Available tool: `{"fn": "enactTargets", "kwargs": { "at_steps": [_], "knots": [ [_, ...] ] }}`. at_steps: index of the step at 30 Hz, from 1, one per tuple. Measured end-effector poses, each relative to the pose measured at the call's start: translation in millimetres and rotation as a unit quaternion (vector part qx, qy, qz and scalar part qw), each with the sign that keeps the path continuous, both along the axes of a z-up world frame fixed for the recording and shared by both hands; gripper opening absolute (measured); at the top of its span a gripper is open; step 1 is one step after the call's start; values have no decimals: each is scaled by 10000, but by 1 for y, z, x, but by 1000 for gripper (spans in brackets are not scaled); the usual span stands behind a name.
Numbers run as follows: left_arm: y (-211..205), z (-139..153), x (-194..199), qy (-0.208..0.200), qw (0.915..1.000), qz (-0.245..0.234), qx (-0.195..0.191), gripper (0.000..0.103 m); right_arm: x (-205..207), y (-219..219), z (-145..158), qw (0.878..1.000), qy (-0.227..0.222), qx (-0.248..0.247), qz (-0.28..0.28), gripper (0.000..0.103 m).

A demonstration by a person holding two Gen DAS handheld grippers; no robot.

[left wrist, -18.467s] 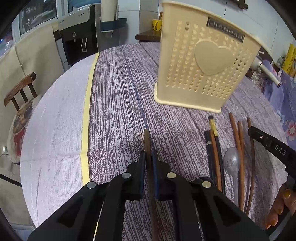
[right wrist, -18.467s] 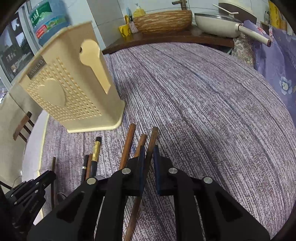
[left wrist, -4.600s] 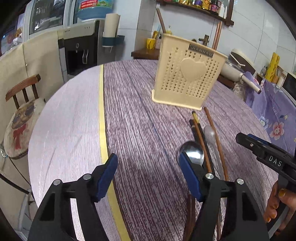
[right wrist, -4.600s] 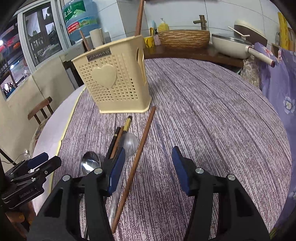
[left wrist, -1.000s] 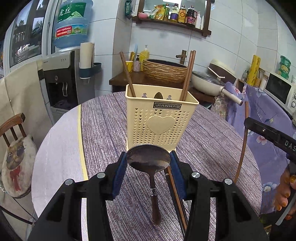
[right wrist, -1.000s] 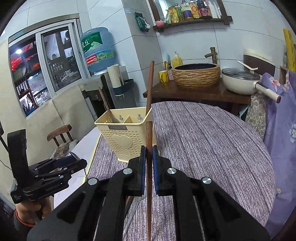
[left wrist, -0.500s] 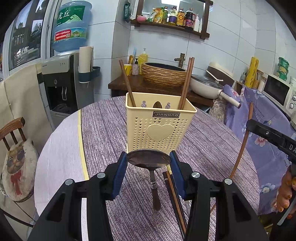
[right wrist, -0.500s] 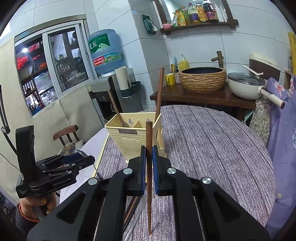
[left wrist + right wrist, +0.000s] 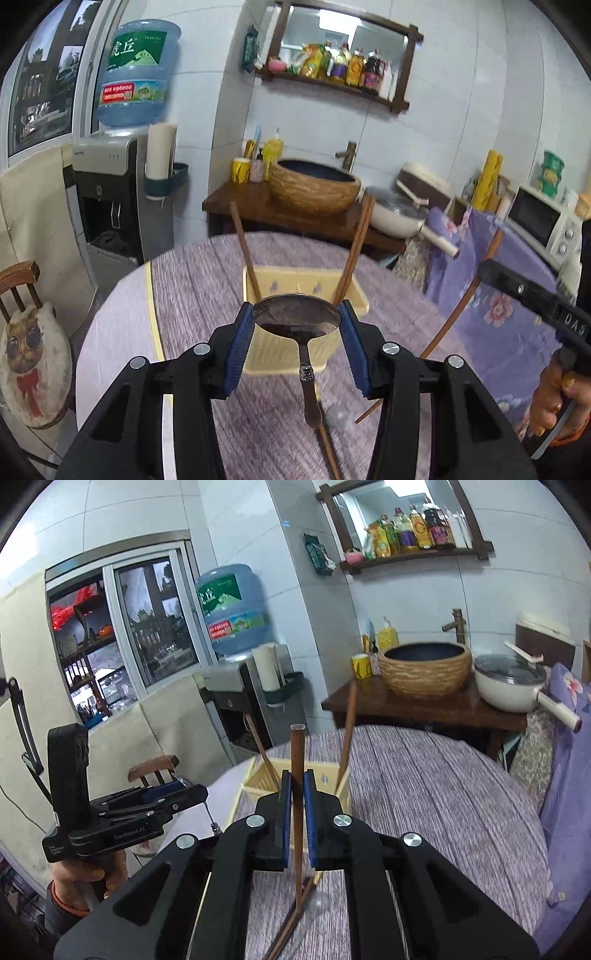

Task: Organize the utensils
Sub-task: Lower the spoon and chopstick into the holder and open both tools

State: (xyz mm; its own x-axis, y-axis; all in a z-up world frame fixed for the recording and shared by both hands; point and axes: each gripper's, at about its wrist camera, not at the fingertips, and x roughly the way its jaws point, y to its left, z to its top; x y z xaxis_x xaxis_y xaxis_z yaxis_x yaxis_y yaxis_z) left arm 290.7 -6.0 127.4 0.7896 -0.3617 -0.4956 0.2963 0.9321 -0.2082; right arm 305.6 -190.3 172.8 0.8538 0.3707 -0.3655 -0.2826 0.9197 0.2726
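While above holder [image 9: 306, 275] | left gripper [image 9: 295, 325] pinches spoon [image 9: 297, 321] bowl (handle down) | right gripper [image 9: 297, 801] clamps chopstick [image 9: 296, 760]

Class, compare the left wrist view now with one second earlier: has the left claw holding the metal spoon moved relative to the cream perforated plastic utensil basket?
Yes. The left claw has risen: the metal spoon now covers the cream perforated plastic utensil basket rim, not its base.

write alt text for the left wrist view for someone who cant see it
The left gripper clamps a metal spoon by its bowl, handle hanging down, above a cream utensil basket holding three brown chopsticks on a purple tablecloth.
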Motion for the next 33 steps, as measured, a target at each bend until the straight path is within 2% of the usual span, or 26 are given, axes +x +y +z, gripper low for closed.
{"fn": "enactTargets", "kwargs": {
  "at_steps": [6, 11, 13, 18, 24, 28, 33],
  "knots": [
    [5, 47, 33, -406, 9983, 379, -183, 46, 25, 8, 56, 9981, -555, -78, -251, 8],
    [0, 51, 59, -616, 9953, 736, -89, 46, 60, 11, 73, 9955, -711, -165, -600, 8],
    [-4, 40, 66, -593, 9949, 813, 19, 46, 71, 13, 66, 9954, -642, -195, -679, 8],
    [-8, 7, 76, -376, 9957, 831, 154, 46, 92, 18, 20, 9962, -310, -291, -760, 8],
    [-15, -28, 82, -123, 9961, 817, 307, 46, 107, 17, -26, 9966, 122, -185, -797, 8],
    [-18, -45, 86, 5, 9959, 812, 407, 46, 110, 16, -40, 9963, 240, -115, -814, 8],
    [-23, -55, 88, 71, 9951, 823, 549, 47, 110, 14, -45, 9961, 163, -150, -851, 8]
  ]
}}
